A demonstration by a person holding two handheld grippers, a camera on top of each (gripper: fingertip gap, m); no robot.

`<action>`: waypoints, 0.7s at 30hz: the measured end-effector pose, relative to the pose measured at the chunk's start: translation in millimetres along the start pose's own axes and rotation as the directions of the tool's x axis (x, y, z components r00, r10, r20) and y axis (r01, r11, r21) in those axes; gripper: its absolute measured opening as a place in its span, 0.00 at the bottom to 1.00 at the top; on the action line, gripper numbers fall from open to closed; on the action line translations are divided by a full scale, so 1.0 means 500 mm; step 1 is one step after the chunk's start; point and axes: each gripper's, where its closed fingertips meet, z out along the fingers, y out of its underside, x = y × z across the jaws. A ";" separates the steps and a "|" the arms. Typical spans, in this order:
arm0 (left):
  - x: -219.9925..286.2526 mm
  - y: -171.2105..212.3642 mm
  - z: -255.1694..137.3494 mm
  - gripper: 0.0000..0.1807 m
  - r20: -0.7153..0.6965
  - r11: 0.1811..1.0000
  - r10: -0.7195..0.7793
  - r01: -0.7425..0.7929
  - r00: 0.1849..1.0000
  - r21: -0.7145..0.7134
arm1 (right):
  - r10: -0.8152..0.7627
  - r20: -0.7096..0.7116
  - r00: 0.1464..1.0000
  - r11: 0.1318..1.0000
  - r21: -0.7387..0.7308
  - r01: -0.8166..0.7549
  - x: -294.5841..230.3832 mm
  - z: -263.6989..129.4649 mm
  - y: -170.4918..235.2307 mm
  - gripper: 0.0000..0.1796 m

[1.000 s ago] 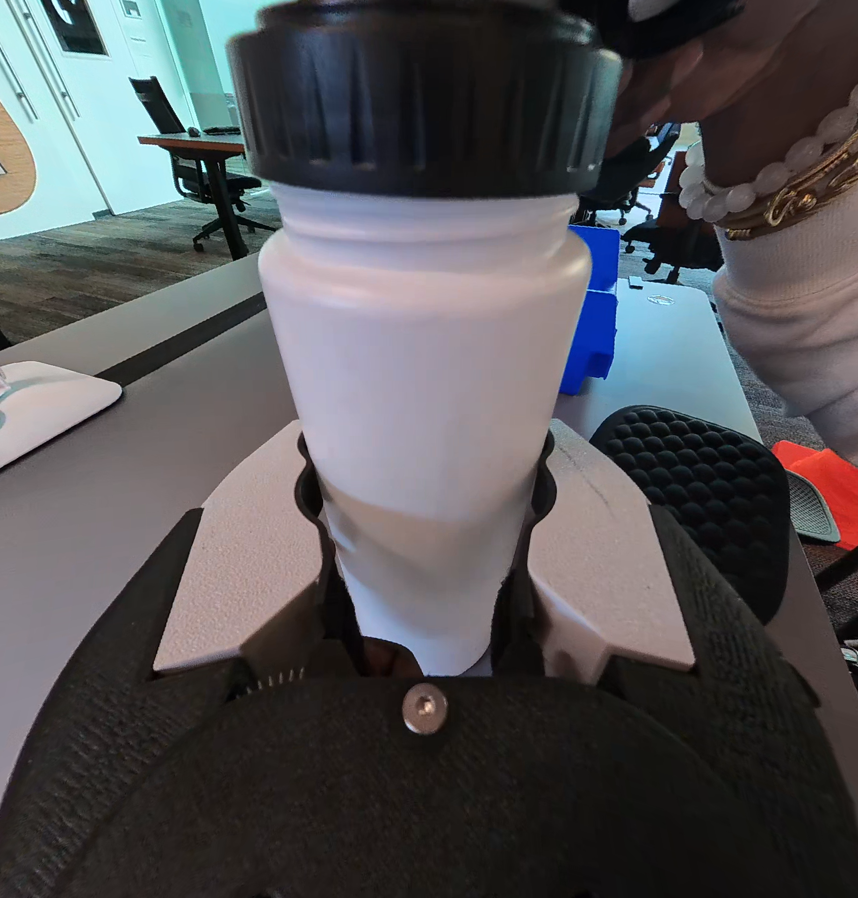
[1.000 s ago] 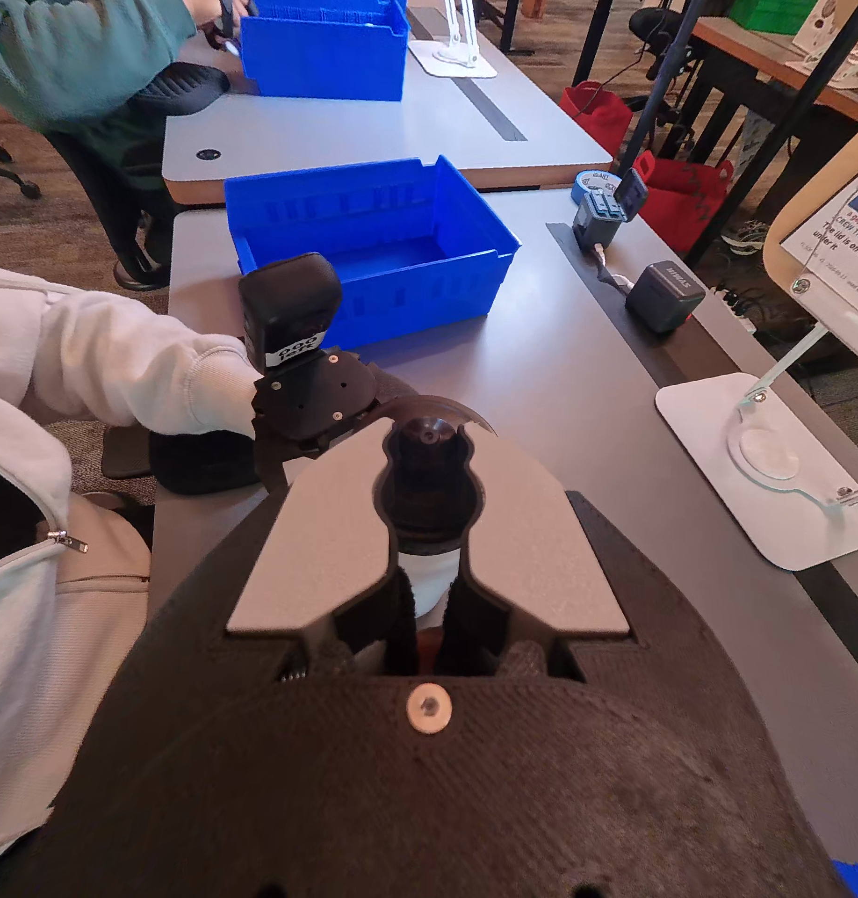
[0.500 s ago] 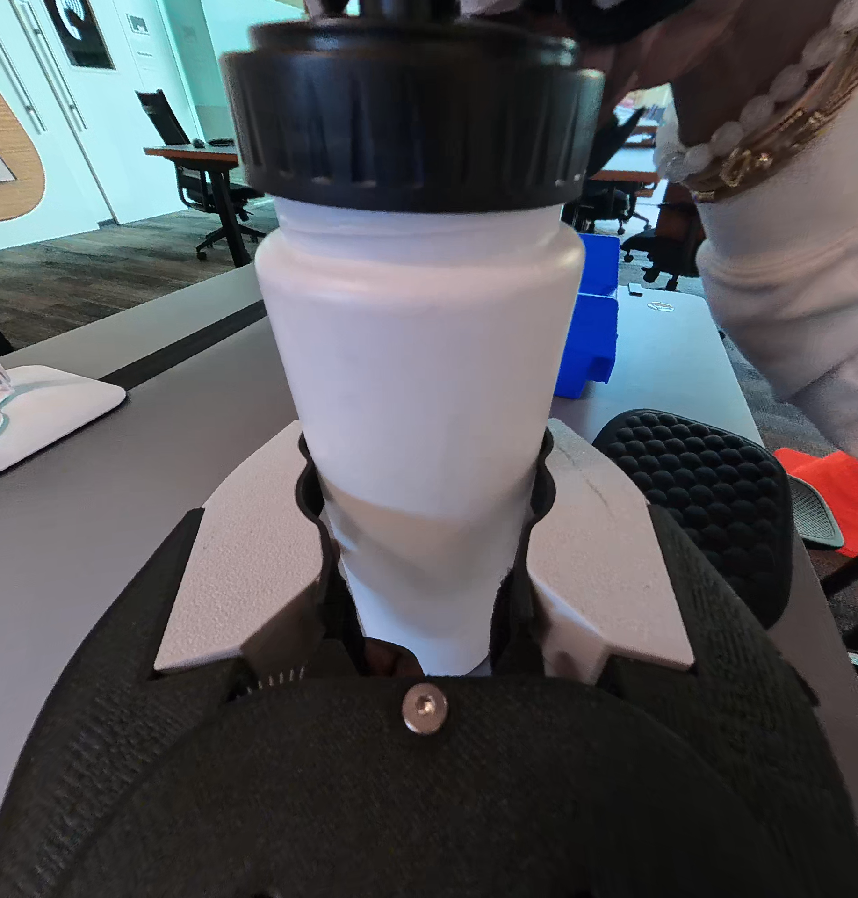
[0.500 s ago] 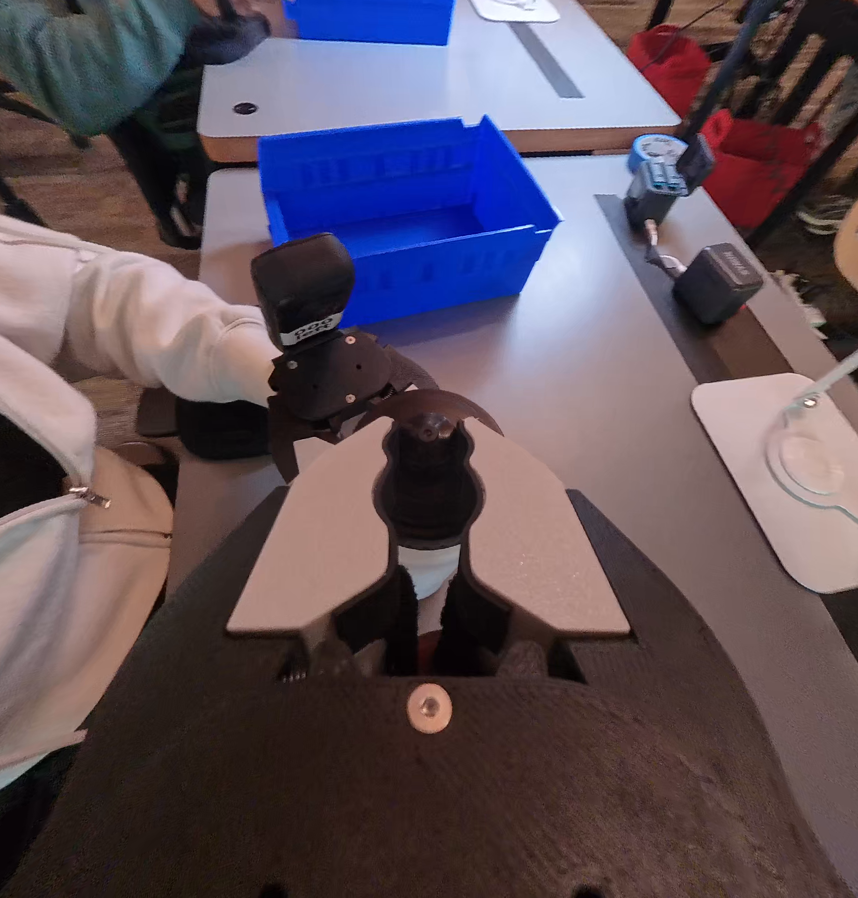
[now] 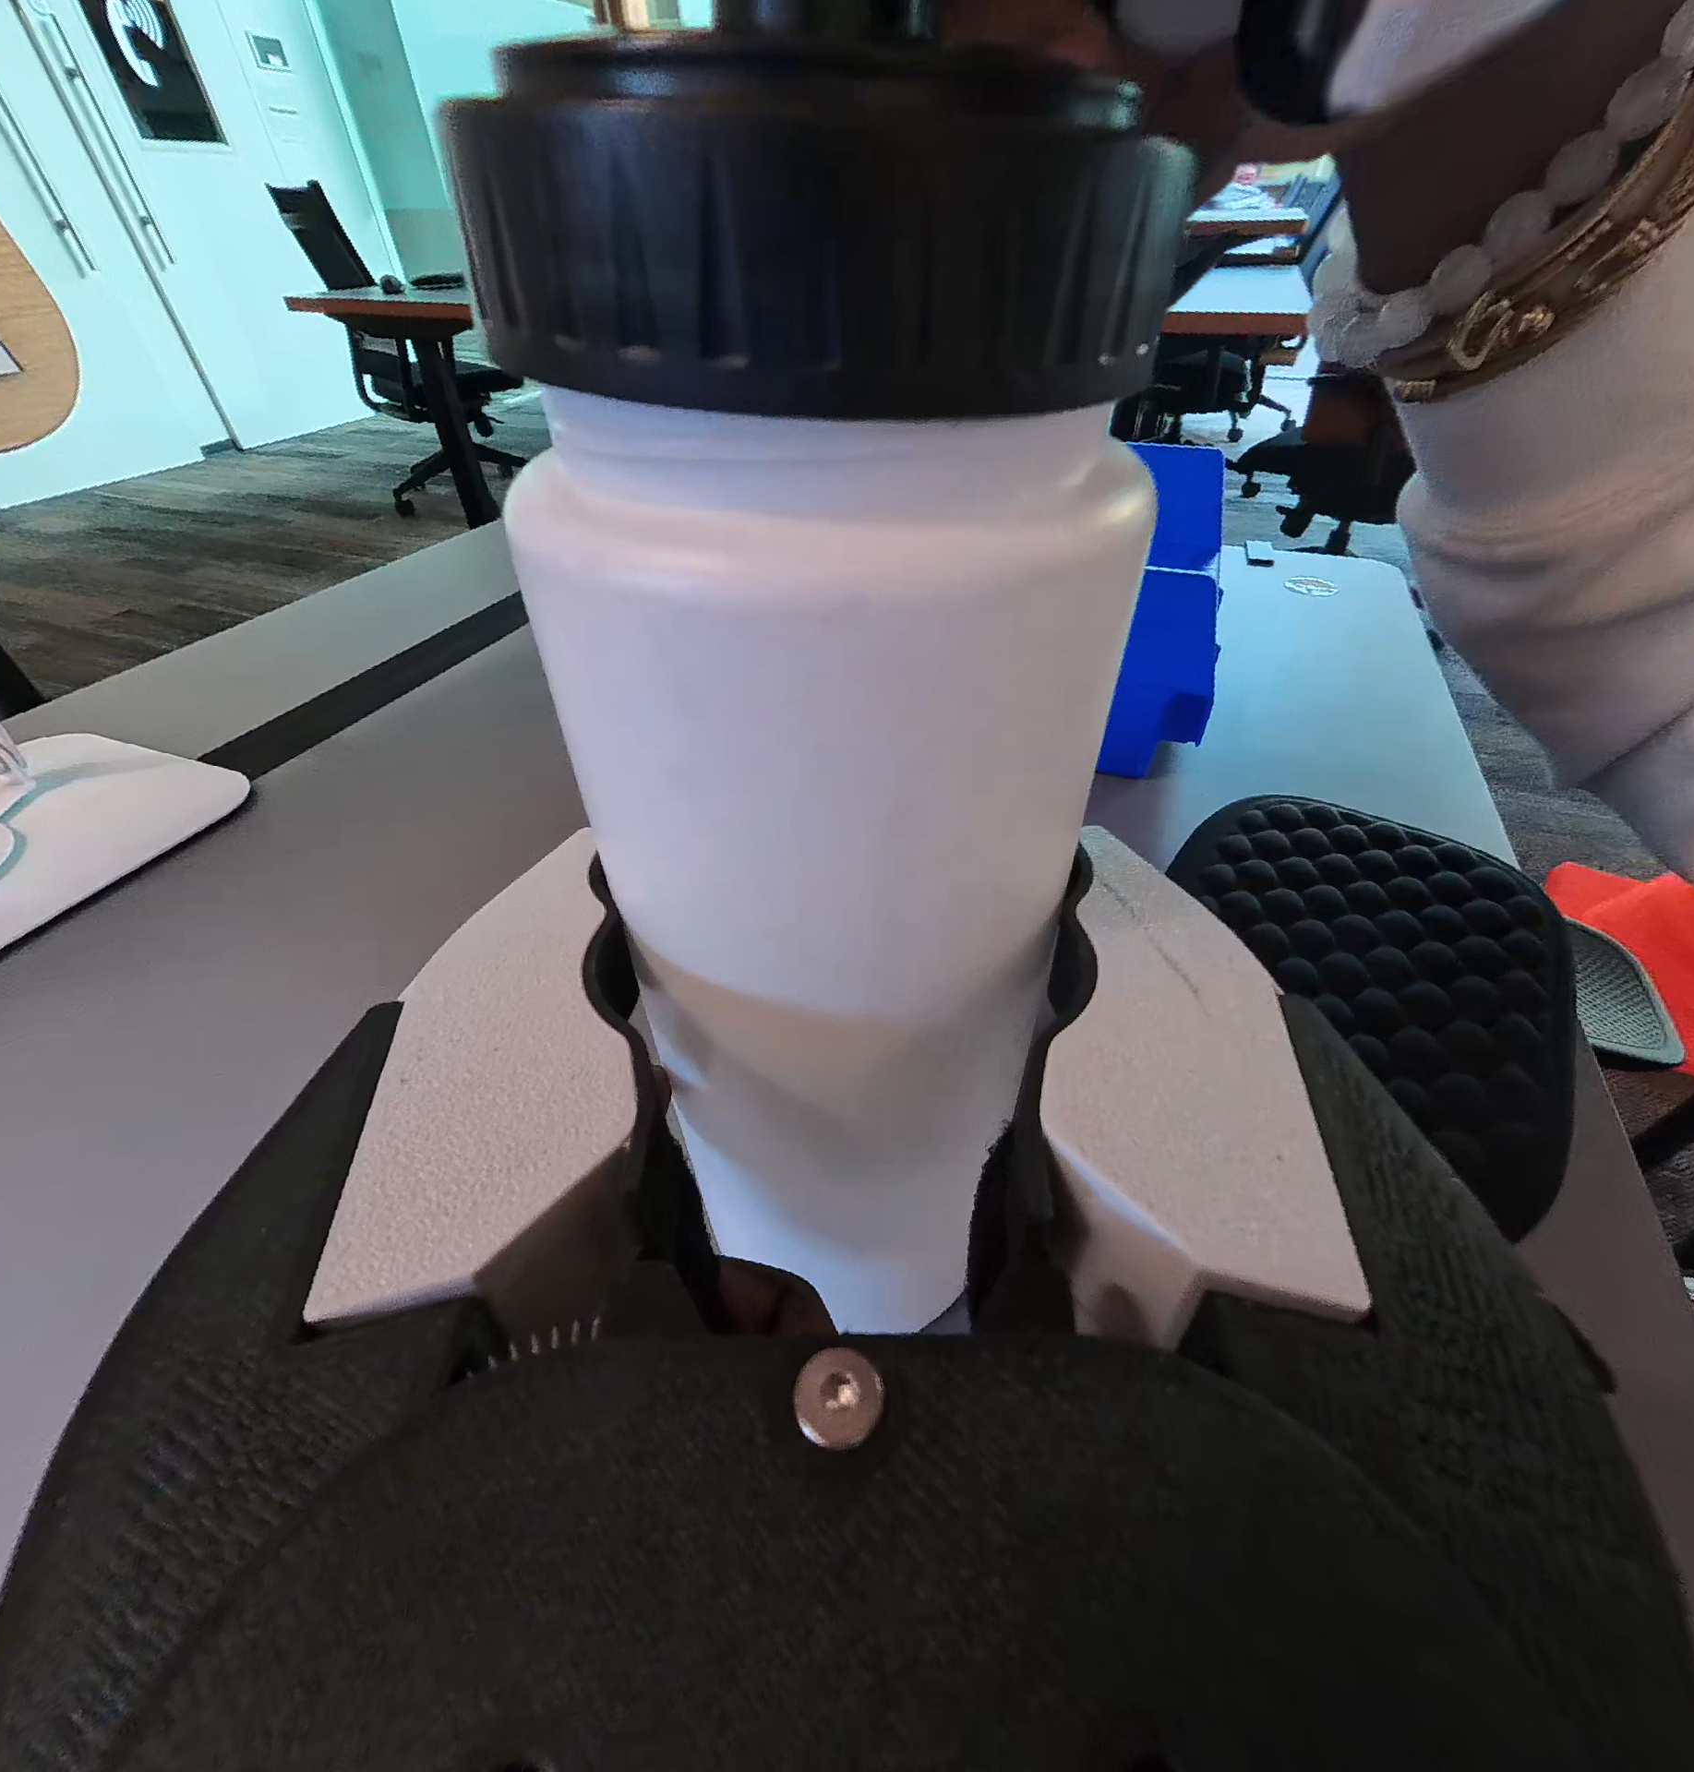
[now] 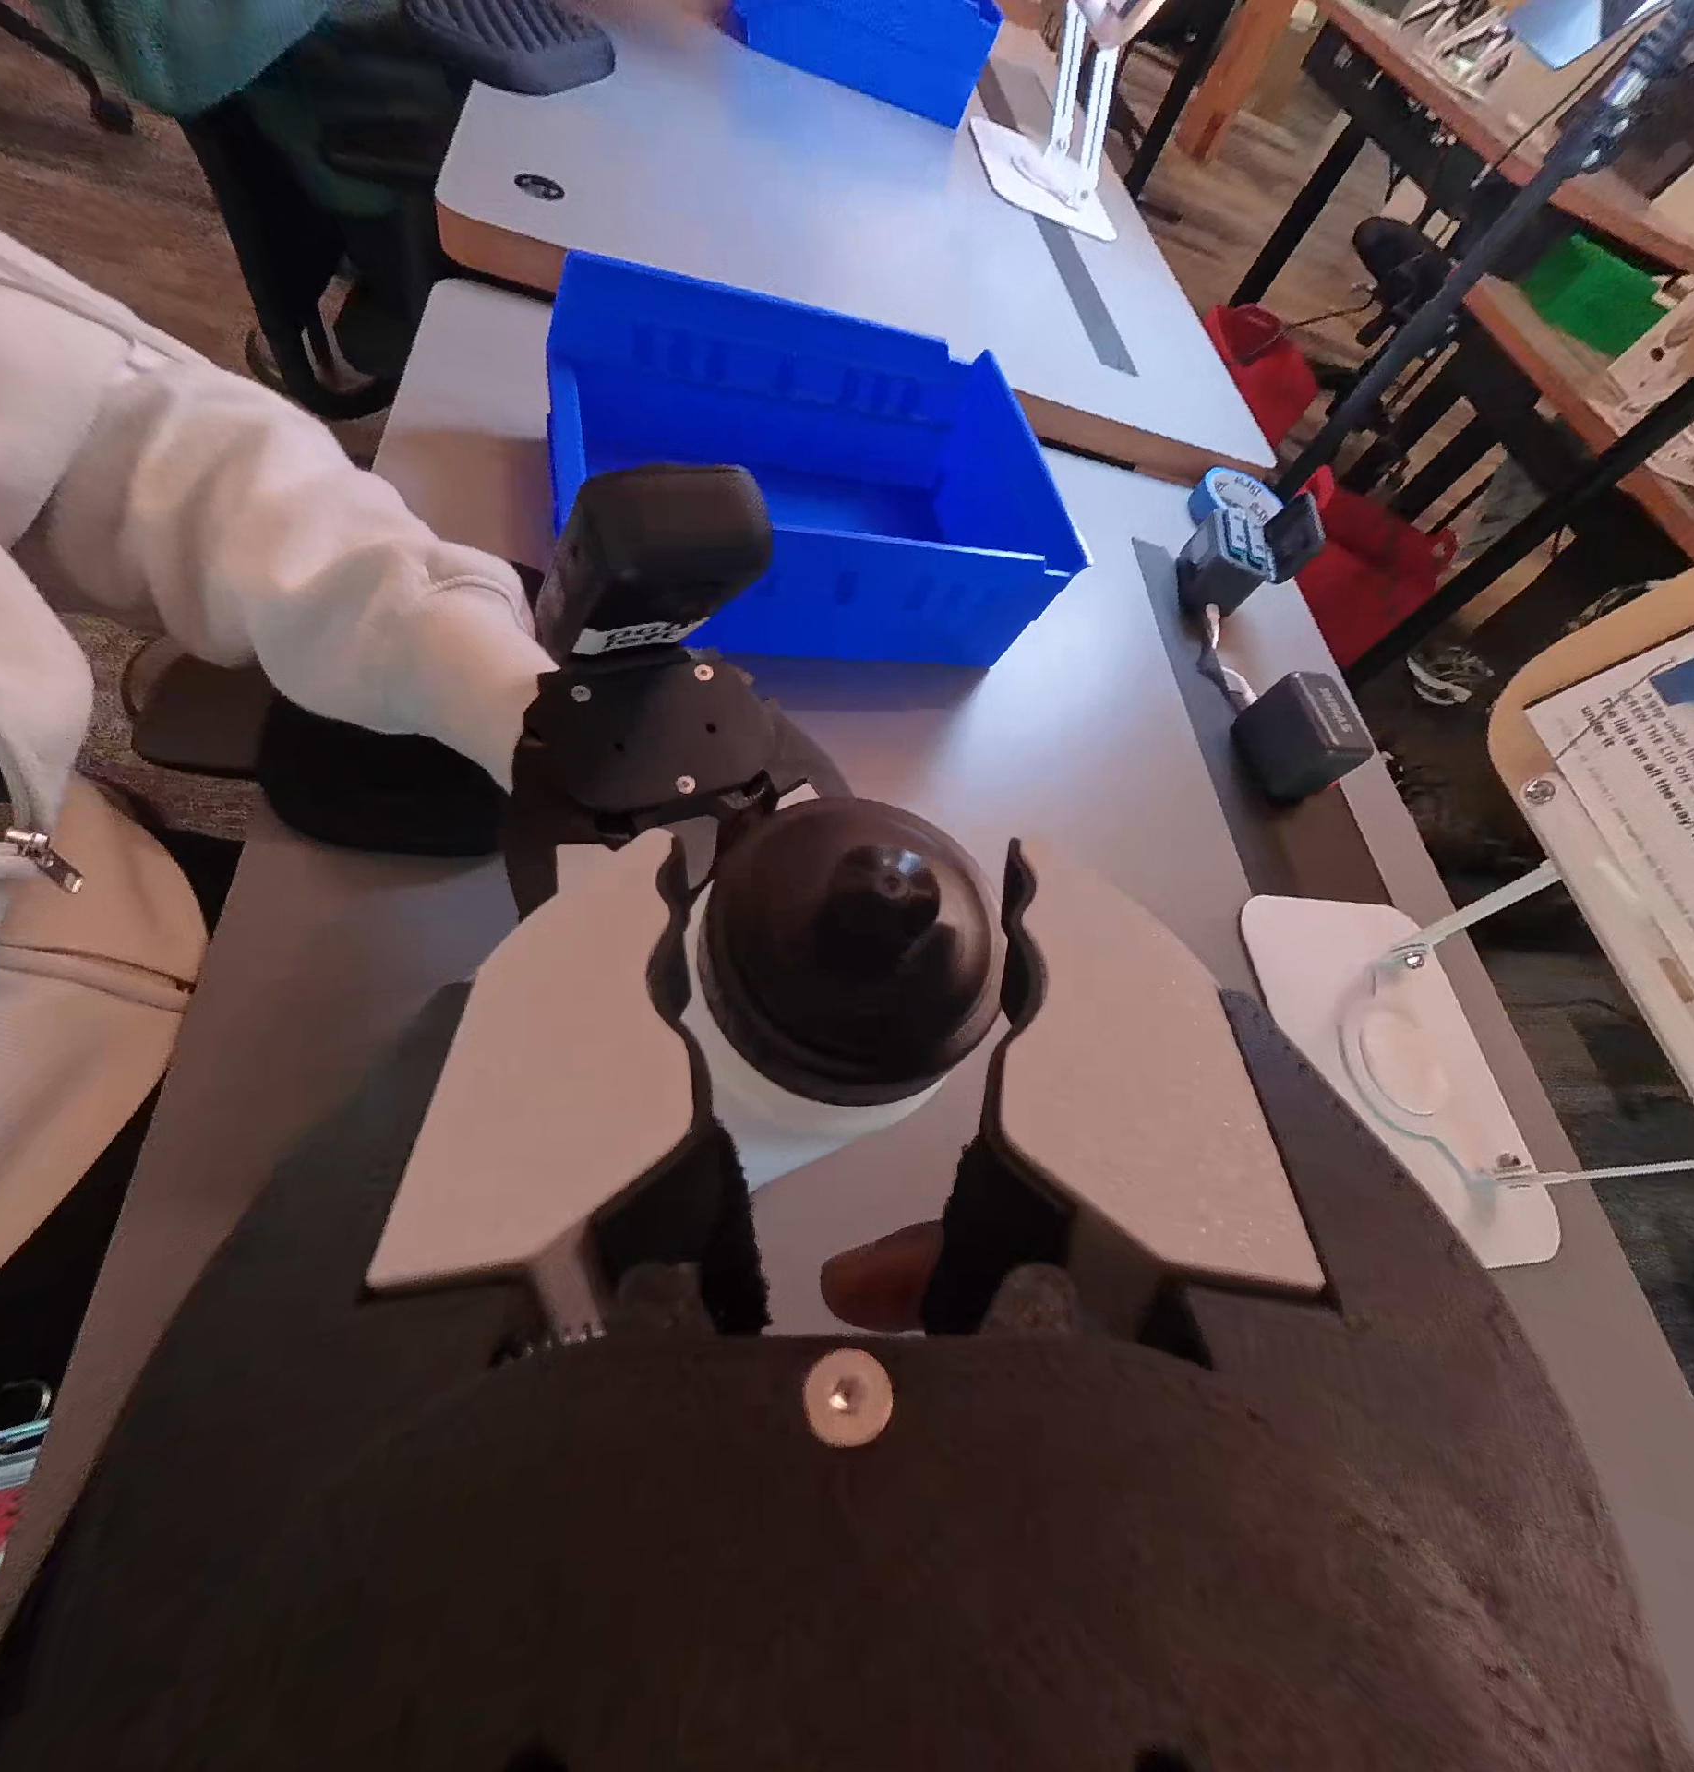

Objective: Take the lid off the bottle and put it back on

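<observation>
– Okay, left tool (image 5: pixel 833 911) first?
– Pinched tight on the white bottle (image 5: pixel 823 671), low on the body, one grey finger per side.
– And where's the bottle?
– Upright over the grey tabletop (image 5: pixel 200 1007), near its front edge, well short of the blue bin (image 6: pixel 823 460). Base hidden by the tool, so can't tell whether resting or lifted.
– Lid?
– Black ribbed lid (image 5: pixel 804 240) on top of the neck, spout nub pointing straight up. Sliver of white neck visible below the skirt; can't tell whether fully screwed down or loose.
– Right tool (image 6: pixel 843 892)?
– Spread wide, pinching nothing. Positioned above the bottle and looking down on it, one finger either side of the lid dome. Clear gaps both sides in the right wrist view, so apart, not touching.
– Key relation for the next move?
– Lid directly below and between the right tool's fingers, roughly centred, maybe slightly closer to the left-hand finger. Long axis of bottle vertical, close to in line with the right tool's view direction. Right tool clearly the nearer one to the lid; left busy as the clamp.
– Stage?
– Probably a regrasp mid-twist, direction unclear: could be unscrewing or tightening.
– Needs?
– Likely close square on the ribbed skirt, not the sloped dome, then turn about the vertical axis.
– Risk?
– Slipping off the dome; bottle turning inside the left tool's pinch.
</observation>
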 end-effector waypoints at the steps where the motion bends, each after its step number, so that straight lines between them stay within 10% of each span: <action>1: -0.001 0.000 -0.001 0.48 -0.003 1.000 -0.003 0.003 1.000 0.000 | 0.008 -0.002 1.000 1.000 -0.027 -0.009 -0.001 0.002 0.007 0.37; 5: 0.004 0.000 0.000 0.48 -0.003 1.000 0.009 -0.009 1.000 -0.010 | 0.075 -0.001 0.997 0.980 -0.183 -0.074 0.004 0.024 0.048 0.54; 15: 0.011 0.000 -0.001 0.48 -0.021 1.000 -0.006 0.006 1.000 -0.007 | 0.129 0.233 0.964 0.982 -0.167 -0.091 -0.014 0.029 0.054 0.43; 21: 0.004 0.000 0.000 0.48 0.017 1.000 -0.009 0.009 1.000 -0.011 | 0.108 0.067 0.992 0.980 -0.173 -0.095 -0.004 0.035 0.060 0.43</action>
